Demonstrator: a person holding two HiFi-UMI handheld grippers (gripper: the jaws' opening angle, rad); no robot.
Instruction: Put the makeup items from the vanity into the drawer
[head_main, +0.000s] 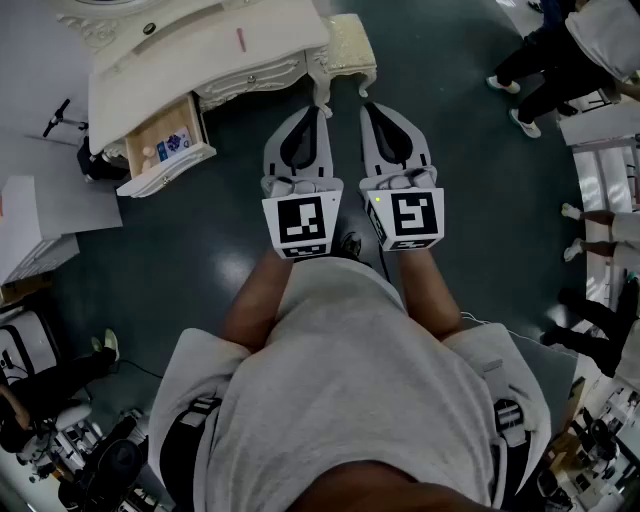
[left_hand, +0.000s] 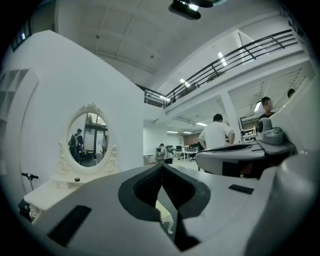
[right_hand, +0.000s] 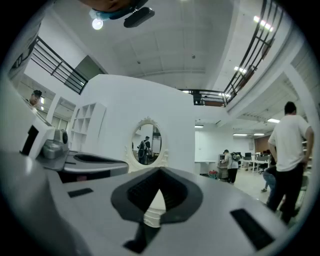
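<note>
- The left gripper (head_main: 320, 112) and right gripper (head_main: 368, 108) are level and side by side, both closed on nothing.
- Beside them, the vanity (head_main: 200, 50) has its drawer (head_main: 172, 172) pulled open, with small items (head_main: 172, 146) inside.

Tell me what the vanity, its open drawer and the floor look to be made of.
Vanity: probably painted wood, cream satin finish, with carved scrolled trim. Drawer: cream front; the inside looks like bare tan wood or board. Floor: dark green and glossy, likely a coated or poured surface, since it shows soft reflections.
</note>
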